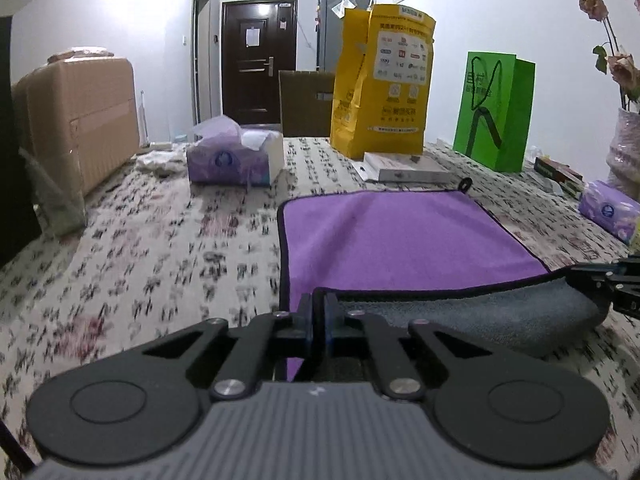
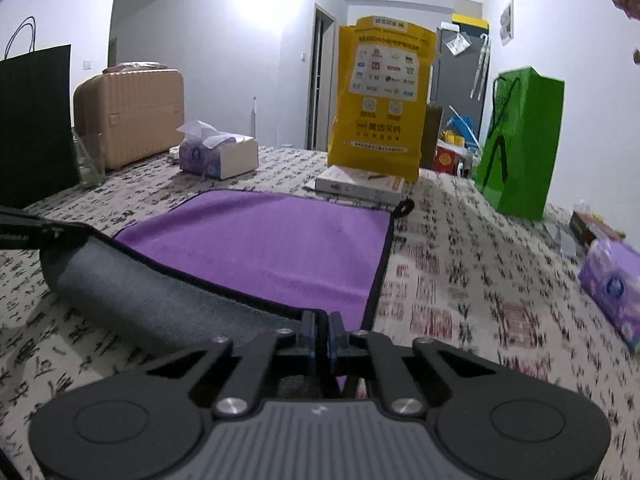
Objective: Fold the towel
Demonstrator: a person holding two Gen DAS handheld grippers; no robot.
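Left gripper point(image 1: 319, 312) clamped on near-left corner of towel point(image 1: 400, 236), jaws together on the black-trimmed edge. Right gripper point(image 2: 323, 330) likewise pinched shut on near-right corner of the towel point(image 2: 272, 248). Near edge lifted off the tablecloth point(image 1: 160, 248) between both grippers, curled over, grey underside facing back toward the cameras. Rest of towel lay flat ahead of both grippers, purple side up, hanging loop point(image 2: 405, 207) at far-right corner. Seen from left wrist, right gripper's tip point(image 1: 600, 280) at far right, holding the other end of the raised edge. Beyond towel: white box point(image 1: 404, 168) just past far edge, yellow bag point(image 1: 384, 80) upright behind it, green bag point(image 1: 496, 112) further right. Tissue box point(image 1: 234, 160) ahead-left of left gripper, well apart from towel. Tissue pack point(image 2: 612, 280) off to right of right gripper. Tan suitcase point(image 2: 132, 112) far left. Black bag point(image 2: 34, 120) and glass point(image 2: 89, 160) at left edge.
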